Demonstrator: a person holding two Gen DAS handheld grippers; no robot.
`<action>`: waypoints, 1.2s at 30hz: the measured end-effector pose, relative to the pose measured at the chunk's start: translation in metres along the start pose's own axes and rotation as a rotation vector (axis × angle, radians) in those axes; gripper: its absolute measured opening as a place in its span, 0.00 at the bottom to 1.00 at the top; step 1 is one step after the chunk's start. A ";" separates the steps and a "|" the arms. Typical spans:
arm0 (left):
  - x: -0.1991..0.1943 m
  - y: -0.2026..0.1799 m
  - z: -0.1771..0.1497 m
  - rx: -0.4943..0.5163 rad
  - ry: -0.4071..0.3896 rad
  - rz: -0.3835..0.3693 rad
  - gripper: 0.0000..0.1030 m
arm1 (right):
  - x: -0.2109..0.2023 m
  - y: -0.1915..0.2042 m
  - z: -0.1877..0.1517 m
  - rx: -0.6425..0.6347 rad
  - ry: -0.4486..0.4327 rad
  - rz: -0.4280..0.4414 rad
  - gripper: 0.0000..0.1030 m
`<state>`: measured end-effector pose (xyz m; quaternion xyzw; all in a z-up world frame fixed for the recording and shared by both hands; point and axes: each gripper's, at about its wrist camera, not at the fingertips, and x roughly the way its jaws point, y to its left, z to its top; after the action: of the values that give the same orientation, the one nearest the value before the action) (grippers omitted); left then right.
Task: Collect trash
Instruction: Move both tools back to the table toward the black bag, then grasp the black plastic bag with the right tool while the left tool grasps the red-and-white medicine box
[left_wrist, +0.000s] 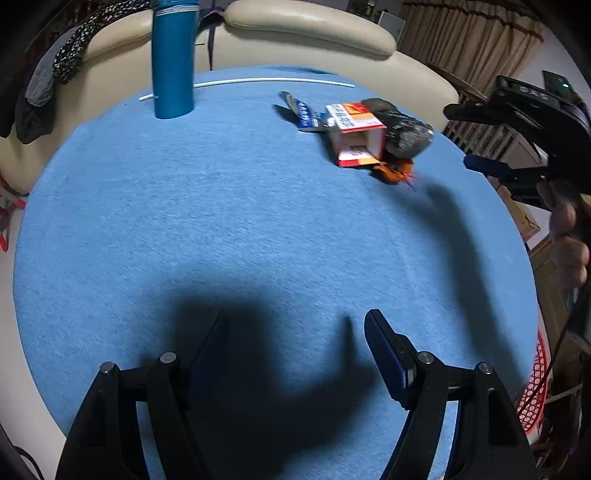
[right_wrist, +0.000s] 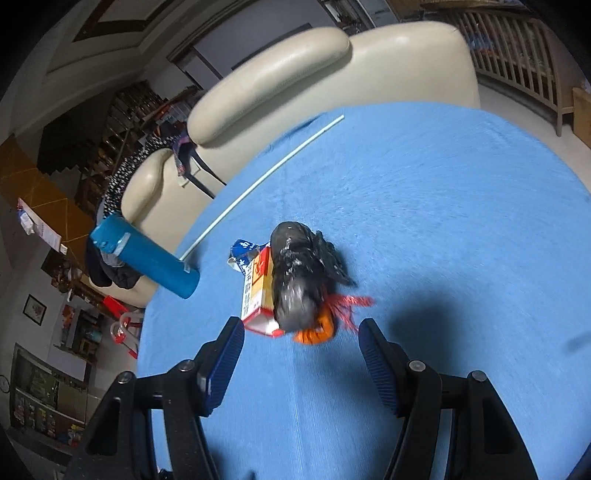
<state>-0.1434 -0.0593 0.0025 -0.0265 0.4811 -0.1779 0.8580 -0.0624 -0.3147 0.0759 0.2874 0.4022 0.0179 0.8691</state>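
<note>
Left wrist view: left gripper (left_wrist: 295, 332) stood wide open, holding nothing, over the blue felt tabletop (left_wrist: 184, 221). Trash pile, red-and-white carton (left_wrist: 354, 133) touching crumpled black bag (left_wrist: 402, 129), lay upper right of frame.

Right wrist view: right gripper (right_wrist: 301, 336) gaped wide, empty, just short of carton (right_wrist: 258, 288) and bag (right_wrist: 295, 280) at frame centre; blue cylindrical bottle (right_wrist: 147, 258) stood left.

A small heap of trash lies on a blue-covered counter (left_wrist: 221, 221). An open red-and-white carton (left_wrist: 354, 133) lies on its side, its open end showing an empty inside. A crumpled black plastic bag (left_wrist: 400, 127) leans against and partly over the carton. A blue-and-white wrapper (left_wrist: 301, 112) touches the carton's far side. Orange scraps (left_wrist: 395, 171) poke out beneath the bag.
</note>
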 end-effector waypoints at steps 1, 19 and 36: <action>0.001 0.002 0.001 -0.003 -0.001 0.001 0.74 | 0.006 0.001 0.004 -0.002 0.007 -0.006 0.66; 0.011 0.008 0.018 0.010 0.005 0.026 0.74 | 0.059 0.008 0.023 -0.023 0.036 -0.036 0.32; 0.068 -0.089 0.155 0.118 -0.030 0.006 0.75 | -0.039 -0.070 -0.052 0.030 -0.064 -0.070 0.32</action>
<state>-0.0065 -0.1844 0.0497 0.0230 0.4570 -0.2029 0.8657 -0.1396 -0.3580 0.0402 0.2864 0.3842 -0.0275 0.8773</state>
